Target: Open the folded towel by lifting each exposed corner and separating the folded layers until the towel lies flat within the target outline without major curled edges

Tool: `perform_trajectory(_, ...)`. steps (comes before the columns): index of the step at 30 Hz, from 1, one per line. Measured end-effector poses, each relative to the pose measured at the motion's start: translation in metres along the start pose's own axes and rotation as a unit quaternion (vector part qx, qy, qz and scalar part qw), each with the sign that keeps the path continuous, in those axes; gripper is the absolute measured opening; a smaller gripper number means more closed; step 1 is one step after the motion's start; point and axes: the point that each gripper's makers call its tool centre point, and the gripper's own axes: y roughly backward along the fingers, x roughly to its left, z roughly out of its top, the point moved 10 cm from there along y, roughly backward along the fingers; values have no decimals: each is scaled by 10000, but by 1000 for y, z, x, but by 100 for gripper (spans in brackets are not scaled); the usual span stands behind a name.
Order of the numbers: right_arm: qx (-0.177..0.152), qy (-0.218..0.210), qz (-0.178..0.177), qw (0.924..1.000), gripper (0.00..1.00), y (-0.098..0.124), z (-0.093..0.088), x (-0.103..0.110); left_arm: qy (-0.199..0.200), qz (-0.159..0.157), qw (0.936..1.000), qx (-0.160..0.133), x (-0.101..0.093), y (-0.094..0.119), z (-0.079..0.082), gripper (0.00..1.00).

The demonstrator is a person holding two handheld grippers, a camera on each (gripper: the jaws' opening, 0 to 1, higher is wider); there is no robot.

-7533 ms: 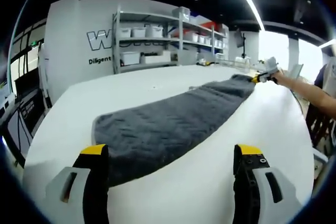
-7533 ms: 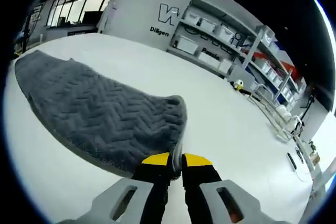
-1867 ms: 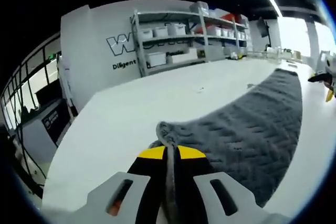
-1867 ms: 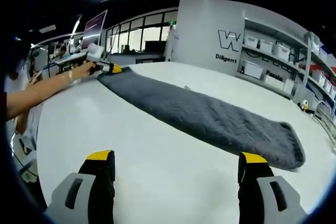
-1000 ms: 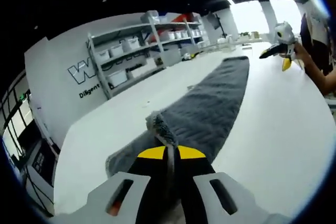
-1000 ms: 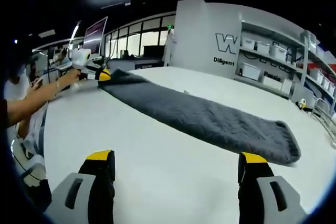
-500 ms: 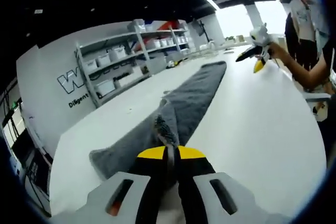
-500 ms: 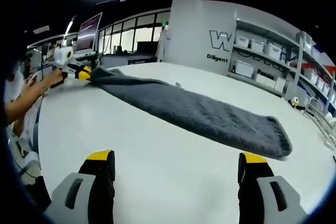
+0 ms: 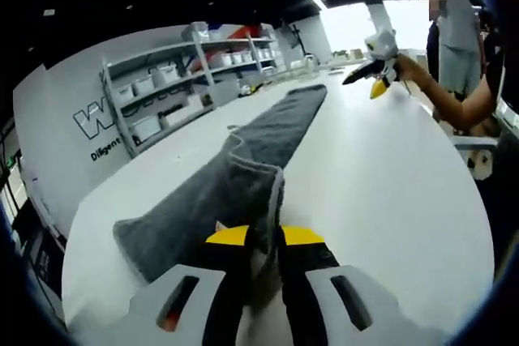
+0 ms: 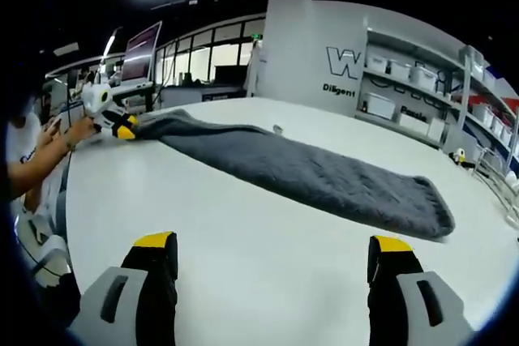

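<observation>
In the left gripper view, the left claw (image 9: 262, 237) is at the bottom centre of the frame, closed tight on a corner of the grey towel (image 9: 243, 164). Compared with half a second ago, the pinched layer is now wider and stands up more in front of the claw, so the corner is being pulled up and toward the near edge, and the upper layer starts to separate from the one below it. The rest of the towel runs as a long, narrow strip from the centre toward the upper right of the frame, flat on the white table (image 9: 381, 176).

In the right gripper view, the right claw (image 10: 272, 265) is at the bottom of the frame, with its jaws wide apart and nothing between them, above bare table (image 10: 243, 232). It stays in nearly the same place as one second ago. The towel (image 10: 300, 172) crosses the middle of this frame from the left to the right. Its left end is lifted a little where the left claw (image 10: 123, 128) grips it, while its right end lies flat.

I judge that the unfolding is only beginning: the towel is still folded along its length, and I cannot see a target outline on the table. The free right claw could probably take the other exposed corner.
</observation>
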Motion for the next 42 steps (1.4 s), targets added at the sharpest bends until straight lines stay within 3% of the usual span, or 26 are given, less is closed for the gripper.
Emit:
perform_trajectory(8, -35, 15, 0, 10000, 99, 5, 0, 0, -3, 143, 9996, -261, -1, 6, 9, 31)
perform_trajectory(17, -23, 25, 20, 10000, 99, 6, -3, 3, -90, -156, 9990, -412, -16, -1, 22, 30)
perform_trajectory(22, -11, 15, 49, 10000, 99, 7, -5, 2, -356, -264, 9989, -138, -25, -11, 21, 26)
perform_trajectory(29, 4, -28, 62, 10000, 99, 8, -9, 1, -387, -362, 9984, -189, -31, -12, 24, 3)
perform_trajectory(34, 5, -52, 54, 10000, 99, 9, -9, 1, -541, -367, 9978, -67, -36, -9, 23, 3)
perform_trajectory(42, -18, -45, 53, 10000, 99, 11, -8, 1, -786, -225, 9964, -225, -41, 12, 31, 3)
